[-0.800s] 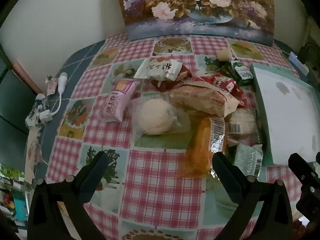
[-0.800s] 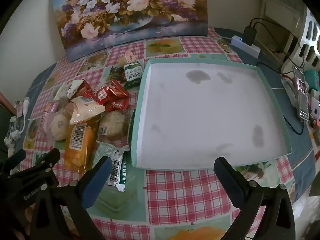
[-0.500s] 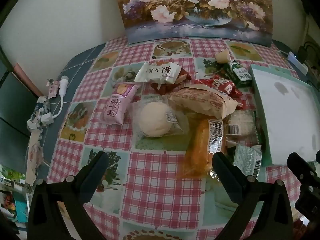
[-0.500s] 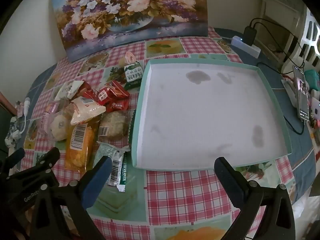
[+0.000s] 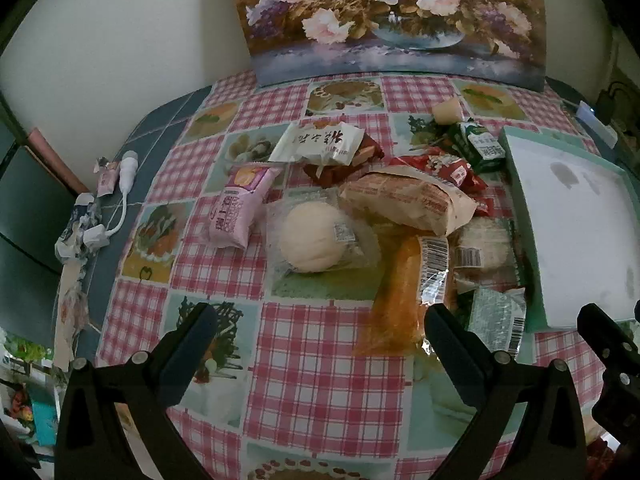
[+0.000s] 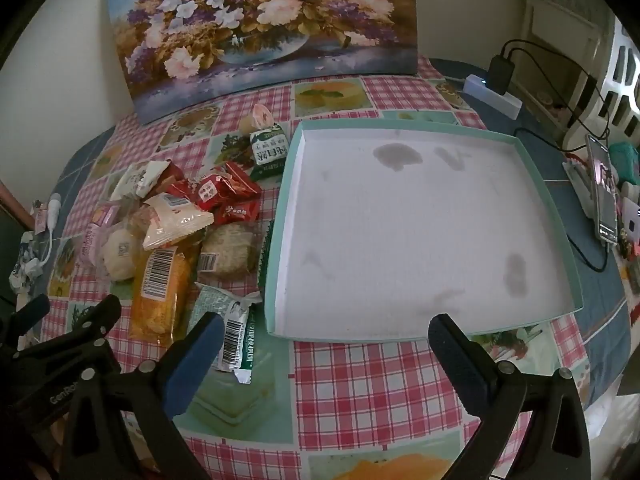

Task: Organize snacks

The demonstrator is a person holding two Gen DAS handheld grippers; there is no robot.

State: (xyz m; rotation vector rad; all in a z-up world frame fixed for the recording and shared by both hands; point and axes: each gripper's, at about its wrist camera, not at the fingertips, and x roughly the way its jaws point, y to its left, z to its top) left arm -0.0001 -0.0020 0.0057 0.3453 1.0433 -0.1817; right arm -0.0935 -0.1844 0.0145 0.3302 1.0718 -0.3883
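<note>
A pile of packaged snacks lies on the checked tablecloth: a round white bun (image 5: 310, 242), a pink packet (image 5: 236, 208), an orange packet (image 5: 404, 292), a tan bread bag (image 5: 408, 202), red packets (image 6: 224, 196) and a green-white packet (image 6: 230, 320). An empty teal-rimmed white tray (image 6: 420, 224) sits right of the pile. My left gripper (image 5: 320, 332) is open and empty, above the cloth just short of the bun. My right gripper (image 6: 326, 344) is open and empty at the tray's near edge.
A flower painting (image 6: 260, 28) leans on the wall at the back. A white cable and wrappers (image 5: 92, 216) lie at the table's left edge. A power strip with charger (image 6: 496, 84) and a phone (image 6: 604, 192) lie right of the tray.
The left gripper's view has slid slightly, so the snack pile sits a little lower in it. The right gripper is nearly still. Both stay open.
</note>
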